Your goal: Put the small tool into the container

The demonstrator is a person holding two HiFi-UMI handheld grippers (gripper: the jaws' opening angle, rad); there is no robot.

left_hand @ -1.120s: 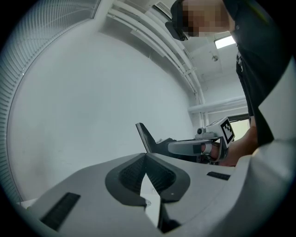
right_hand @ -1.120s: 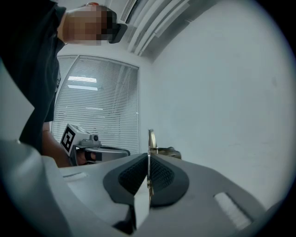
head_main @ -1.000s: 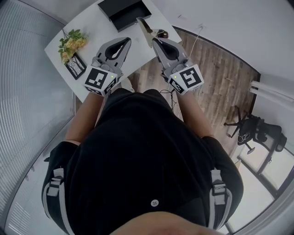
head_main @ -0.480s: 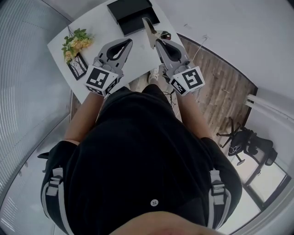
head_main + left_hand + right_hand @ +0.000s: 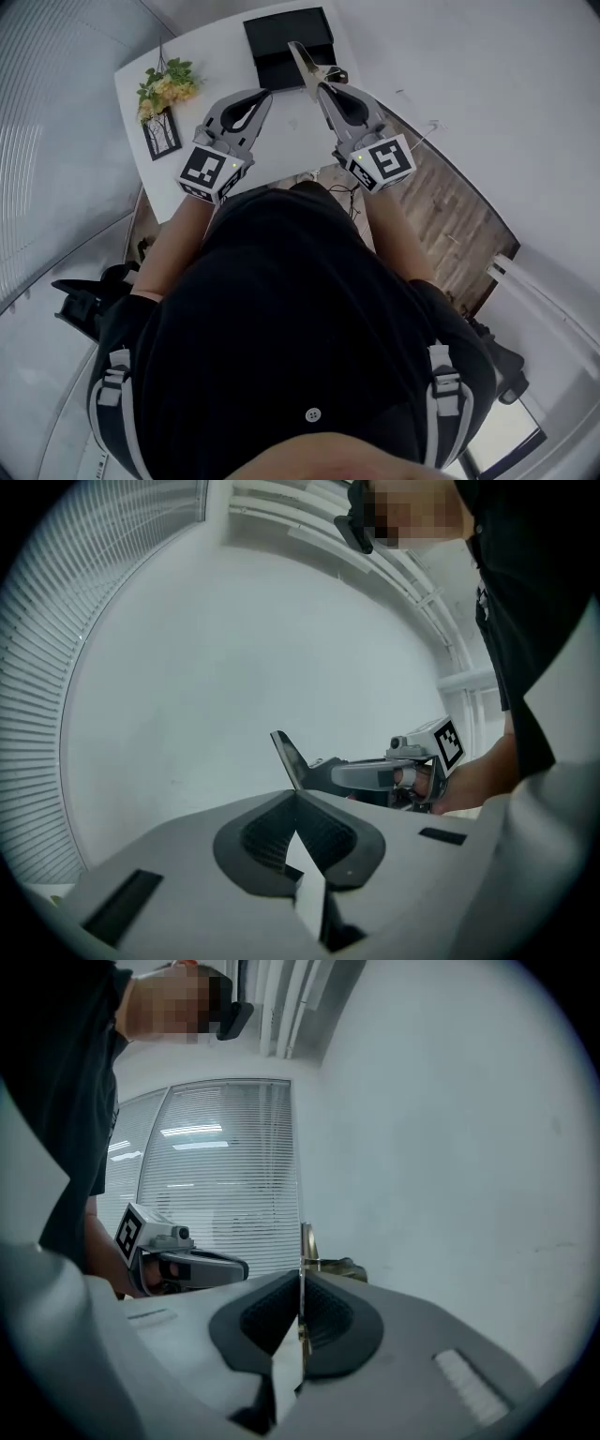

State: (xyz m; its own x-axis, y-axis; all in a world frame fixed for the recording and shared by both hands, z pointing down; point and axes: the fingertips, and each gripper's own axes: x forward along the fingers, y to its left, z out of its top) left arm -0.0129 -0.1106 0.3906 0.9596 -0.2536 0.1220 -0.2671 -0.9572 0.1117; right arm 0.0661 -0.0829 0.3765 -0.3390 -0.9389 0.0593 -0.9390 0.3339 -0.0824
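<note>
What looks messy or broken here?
Nothing stands out. The white table looks tidy, with nothing spilled near the flowers or the black container. The small tool sticks out at a slant only because the right gripper has it clamped between its jaws.

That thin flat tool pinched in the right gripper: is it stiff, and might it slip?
Probably stiff: the tool stands straight out of the right gripper without sagging. Likely light: the right gripper view shows it edge-on, very thin. Its smooth faces might let it pivot, as much of it sticks out past the jaws.
</note>
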